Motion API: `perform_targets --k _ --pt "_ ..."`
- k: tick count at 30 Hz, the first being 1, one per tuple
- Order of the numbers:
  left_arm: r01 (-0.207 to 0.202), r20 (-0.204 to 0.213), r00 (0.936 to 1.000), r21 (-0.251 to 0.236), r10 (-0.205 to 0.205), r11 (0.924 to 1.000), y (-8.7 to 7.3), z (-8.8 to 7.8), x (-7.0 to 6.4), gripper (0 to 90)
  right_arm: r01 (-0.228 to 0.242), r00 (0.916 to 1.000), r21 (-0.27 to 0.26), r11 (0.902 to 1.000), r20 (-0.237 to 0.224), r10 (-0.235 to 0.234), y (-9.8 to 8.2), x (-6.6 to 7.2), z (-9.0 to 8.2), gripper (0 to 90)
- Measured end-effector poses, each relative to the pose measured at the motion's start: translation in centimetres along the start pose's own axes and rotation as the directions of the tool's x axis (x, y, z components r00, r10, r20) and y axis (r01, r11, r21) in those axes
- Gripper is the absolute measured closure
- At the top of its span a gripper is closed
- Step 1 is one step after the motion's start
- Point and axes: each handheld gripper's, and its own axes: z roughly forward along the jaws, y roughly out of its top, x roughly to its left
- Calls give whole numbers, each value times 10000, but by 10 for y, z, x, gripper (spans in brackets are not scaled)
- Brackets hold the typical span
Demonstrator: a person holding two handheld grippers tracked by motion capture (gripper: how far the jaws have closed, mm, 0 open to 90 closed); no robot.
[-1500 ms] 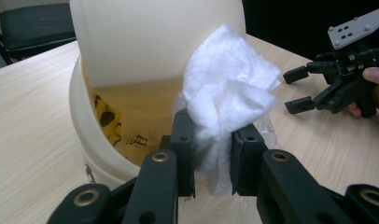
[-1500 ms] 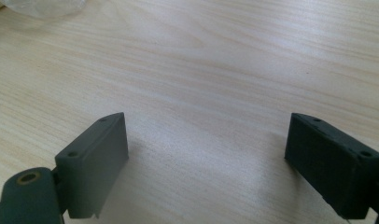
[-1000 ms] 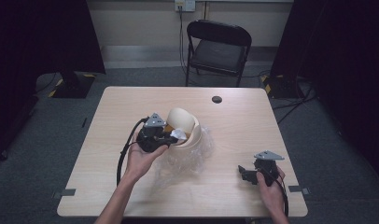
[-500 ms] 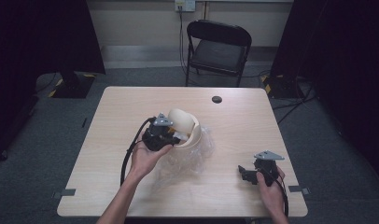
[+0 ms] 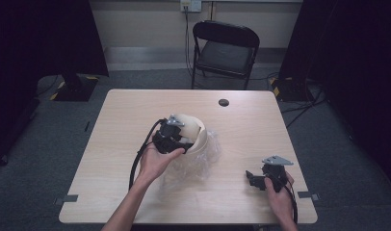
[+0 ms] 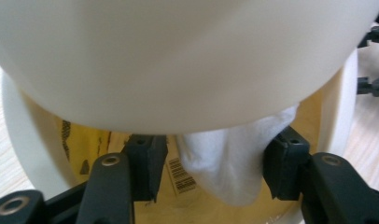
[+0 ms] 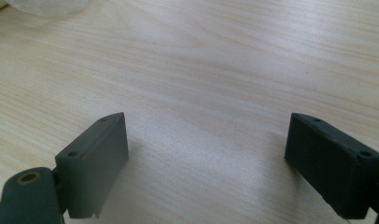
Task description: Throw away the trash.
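A cream round bowl (image 5: 193,131) lies tipped on a crumpled clear plastic bag (image 5: 193,163) at the table's middle. My left gripper (image 5: 183,140) reaches into the bowl's mouth from the left. In the left gripper view the left gripper (image 6: 211,168) is open, its jaws on either side of a white wad (image 6: 225,163). The wad touches the right jaw and leaves a gap at the left one. Behind the wad lies a yellow packet (image 6: 187,175) with a barcode. My right gripper (image 5: 252,177) rests near the table's front right, and the right gripper (image 7: 206,154) is open over bare wood.
A small black round disc (image 5: 224,102) lies at the back of the light wooden table (image 5: 116,125). A black folding chair (image 5: 227,48) stands behind the table. A corner of the plastic bag (image 7: 47,5) reaches the top left of the right gripper view.
My left gripper has moved a little right and away from me, deeper into the bowl's mouth. The right gripper has stayed where it was.
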Motion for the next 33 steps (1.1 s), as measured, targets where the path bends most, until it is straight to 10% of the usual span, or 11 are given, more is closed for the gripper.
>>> perform_targets --k 8,14,33 --pt "42 -174 9998 -17 -42 10000 1 -2 0 423 0 10000 -2 10000 0 0 0 0 0 124" --pt "616 645 9962 -413 -588 9972 -1 -6 7 403 0 10000 -1 10000 0 0 0 0 0 124" --pt "548 289 9982 -693 -529 9961 -6 -31 7 310 0 10000 -2 10000 0 0 0 0 0 124"
